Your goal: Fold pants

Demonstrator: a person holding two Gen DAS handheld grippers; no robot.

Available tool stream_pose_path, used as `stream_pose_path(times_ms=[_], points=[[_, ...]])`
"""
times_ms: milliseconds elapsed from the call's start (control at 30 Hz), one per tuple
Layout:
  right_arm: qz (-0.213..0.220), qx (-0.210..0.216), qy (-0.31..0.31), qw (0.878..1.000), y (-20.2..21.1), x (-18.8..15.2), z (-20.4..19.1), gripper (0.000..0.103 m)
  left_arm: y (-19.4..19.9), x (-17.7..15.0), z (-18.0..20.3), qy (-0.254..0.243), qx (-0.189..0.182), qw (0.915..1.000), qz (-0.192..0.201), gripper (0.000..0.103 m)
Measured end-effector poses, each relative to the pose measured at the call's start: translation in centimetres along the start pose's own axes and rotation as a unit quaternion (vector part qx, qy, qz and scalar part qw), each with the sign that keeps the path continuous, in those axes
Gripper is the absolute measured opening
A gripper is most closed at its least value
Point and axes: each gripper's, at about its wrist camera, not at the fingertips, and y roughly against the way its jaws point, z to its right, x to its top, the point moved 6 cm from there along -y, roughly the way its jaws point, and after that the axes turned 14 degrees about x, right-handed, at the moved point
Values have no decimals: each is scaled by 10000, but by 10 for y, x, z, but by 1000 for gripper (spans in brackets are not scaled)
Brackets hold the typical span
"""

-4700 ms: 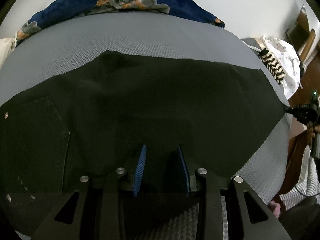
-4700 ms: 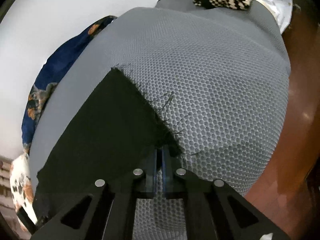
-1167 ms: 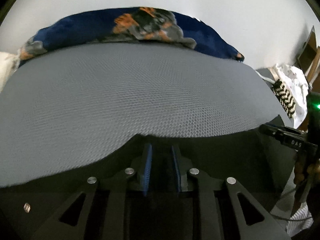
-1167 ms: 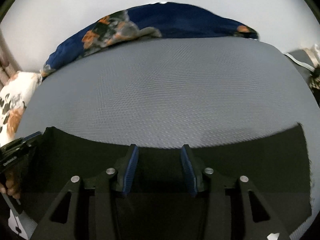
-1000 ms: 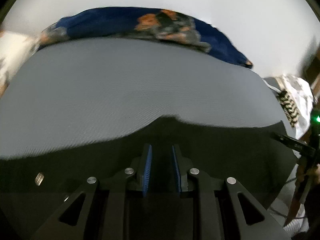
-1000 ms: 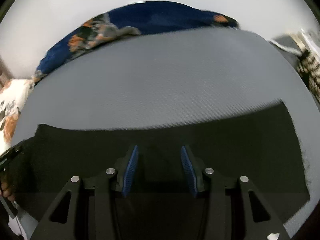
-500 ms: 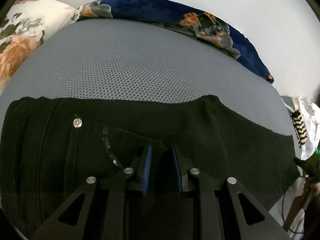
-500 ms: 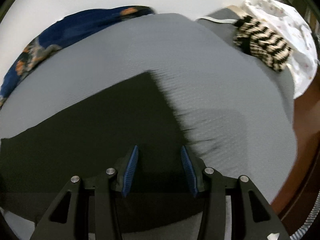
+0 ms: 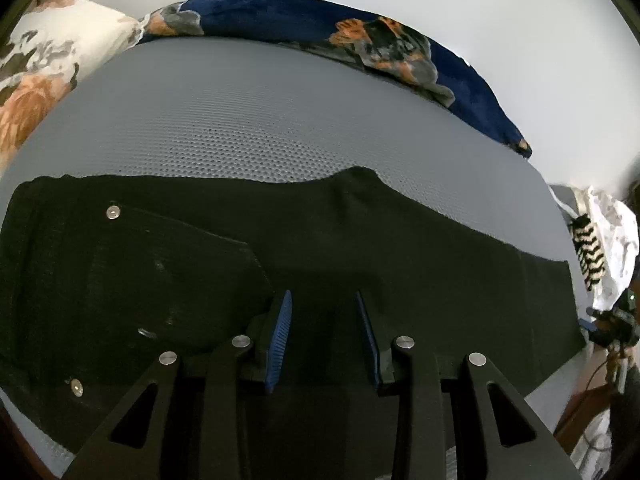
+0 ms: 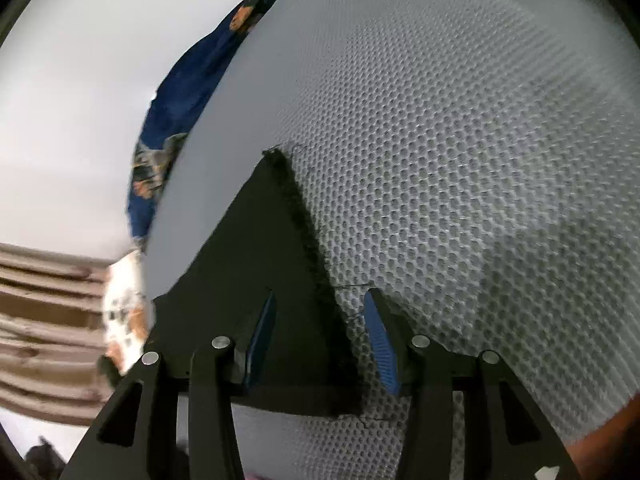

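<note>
The black pants (image 9: 360, 248) lie flat along the near side of the grey mesh mattress (image 9: 248, 128), waist and riveted back pocket (image 9: 160, 272) to the left, leg running right. My left gripper (image 9: 323, 312) is open and empty, just above the cloth beside the pocket. In the right wrist view the frayed leg hem (image 10: 304, 240) runs between the fingers of my right gripper (image 10: 320, 312), which is open and hovers over the hem end of the pants (image 10: 256, 264).
A dark blue patterned blanket (image 9: 360, 36) lies along the far edge by the white wall. A floral pillow (image 9: 44, 68) is at the far left. A striped knit item (image 9: 588, 252) and white cloth (image 9: 616, 240) sit at the right end. The mattress's right edge drops to brown floor (image 10: 600, 440).
Both grippers lowered the pants flat onto the mattress and swung apart: left toward the waist pocket, right toward the hem. The left jaws have opened wider; nothing is held.
</note>
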Motion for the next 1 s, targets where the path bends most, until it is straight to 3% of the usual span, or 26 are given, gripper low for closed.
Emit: stream_pose_path(times_ms=[300,400,467,533,733,1000], points=[[-512,877,111,9948,-34,9,-7,43,-9,-8,25,-182,44,9995,-239,34],[-544,869,282,9943,-46,9,-15,35,-14,-13,30,-168,20,9992,-359,34],[-601,819,330,9943,-55,7,-18,21,-17,-16,33,-173,8,9990,-417,34],[-587,706,347,9952,-57,7,-15,13,-19,-19,36,-209,-7,9988,-442,34],[-239,267,557,9978,-55,1,-33,9,-17,-22,37,-260,-90,9988,-397,34],[125,878,686,9937,-71,-25,-120,9,-4,-25,38,-393,-245,9987,-209,34]])
